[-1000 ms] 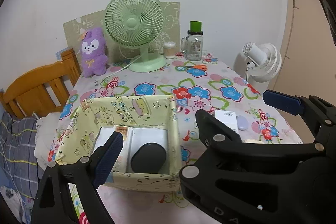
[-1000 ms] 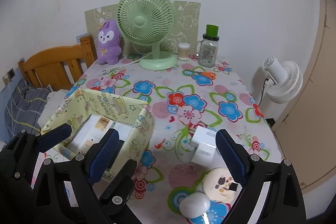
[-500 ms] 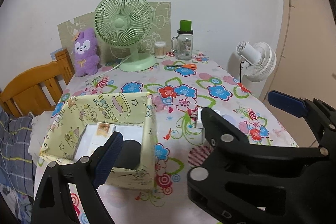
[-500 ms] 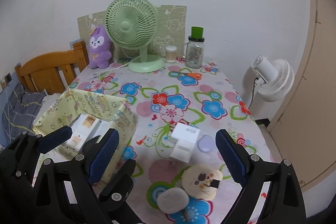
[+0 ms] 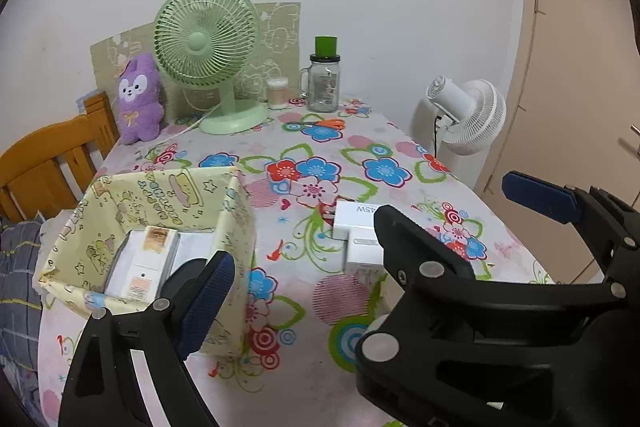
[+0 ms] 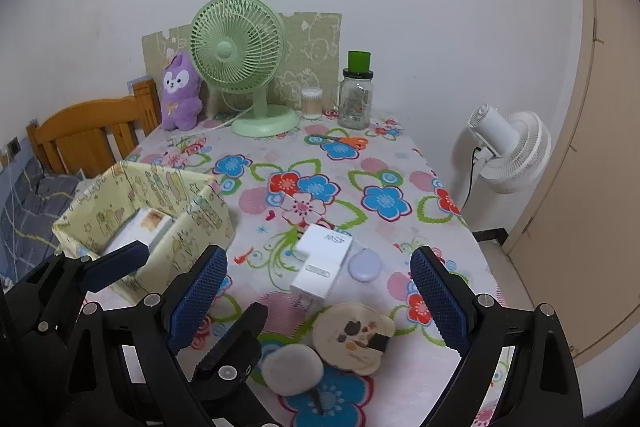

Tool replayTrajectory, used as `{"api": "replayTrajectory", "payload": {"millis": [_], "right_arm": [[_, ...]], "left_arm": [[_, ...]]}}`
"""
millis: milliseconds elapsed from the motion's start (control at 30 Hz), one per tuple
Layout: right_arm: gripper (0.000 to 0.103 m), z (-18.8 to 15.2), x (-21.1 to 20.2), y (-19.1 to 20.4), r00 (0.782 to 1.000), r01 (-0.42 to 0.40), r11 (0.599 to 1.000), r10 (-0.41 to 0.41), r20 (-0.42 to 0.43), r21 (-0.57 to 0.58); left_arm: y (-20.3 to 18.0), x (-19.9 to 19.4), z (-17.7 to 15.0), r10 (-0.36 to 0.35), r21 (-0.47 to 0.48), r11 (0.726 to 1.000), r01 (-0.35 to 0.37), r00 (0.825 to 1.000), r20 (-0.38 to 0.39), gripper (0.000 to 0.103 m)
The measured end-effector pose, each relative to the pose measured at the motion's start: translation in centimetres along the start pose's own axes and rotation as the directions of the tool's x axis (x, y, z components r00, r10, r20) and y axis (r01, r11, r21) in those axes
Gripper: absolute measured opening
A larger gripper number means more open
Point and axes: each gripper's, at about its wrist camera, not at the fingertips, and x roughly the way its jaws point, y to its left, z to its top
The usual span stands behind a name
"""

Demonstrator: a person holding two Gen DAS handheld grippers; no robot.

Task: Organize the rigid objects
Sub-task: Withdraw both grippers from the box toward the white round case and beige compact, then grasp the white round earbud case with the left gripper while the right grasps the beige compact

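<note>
A yellow patterned fabric box [image 5: 168,187] [image 6: 188,203] stands at the table's left, with white cartons [image 5: 144,259] inside. Right of it lie two white chargers [image 6: 324,255] [image 5: 356,227], a lilac oval case [image 6: 364,265], a round cream compact [image 6: 352,335] and a pale grey oval pebble-shaped case [image 6: 292,369]. My left gripper [image 5: 316,279] hovers open beside the box's right wall. My right gripper [image 6: 318,267] hovers open before the chargers, holding nothing. The two grippers sit close together, their fingers overlapping in both views.
At the back stand a green desk fan [image 6: 240,67], a purple plush [image 6: 180,91], a swab pot [image 6: 311,103] and a glass jar with a green lid [image 6: 356,99]. Orange scissors [image 6: 348,141] lie nearby. A white floor fan [image 6: 508,147] and a wooden headboard [image 6: 92,135] flank the table.
Both grippers have drawn back and to the right. The box has slid left in both views, and the compact and grey case have come fully into the right wrist view. Both stay open.
</note>
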Motion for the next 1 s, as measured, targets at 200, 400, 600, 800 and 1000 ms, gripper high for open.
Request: {"api": "replayTrajectory", "payload": {"millis": [200, 400, 600, 800, 1000], "right_arm": [[0.095, -1.1, 0.6, -1.0, 1.000, 0.010, 1.000, -0.010, -0.018, 0.006], [0.095, -2.7, 1.8, -2.1, 0.999, 0.001, 1.000, 0.000, -0.038, 0.030], [0.095, -4.1, 2.8, -3.2, 0.999, -0.013, 0.998, 0.015, -0.044, 0.059], [0.094, -5.3, 3.3, -3.7, 0.999, 0.009, 0.999, -0.006, -0.051, 0.046], [0.090, -6.3, 3.3, -4.2, 0.998, 0.051, 0.998, -0.049, -0.044, 0.044]], "left_arm": [[-1.1, 0.7, -1.0, 0.010, 0.035, 0.999, -0.010, 1.000, 0.006, 0.093], [-1.4, 2.0, -2.0, 0.031, 0.030, 0.999, -0.031, 0.999, -0.014, 0.093], [-1.3, 3.3, -3.1, 0.047, -0.029, 0.998, -0.048, 0.999, -0.025, 0.093], [-2.1, 4.3, -4.0, 0.030, -0.011, 0.999, -0.031, 0.998, -0.048, 0.093], [-2.6, 4.8, -4.9, 0.009, -0.010, 1.000, -0.010, 0.998, -0.056, 0.093]]}}
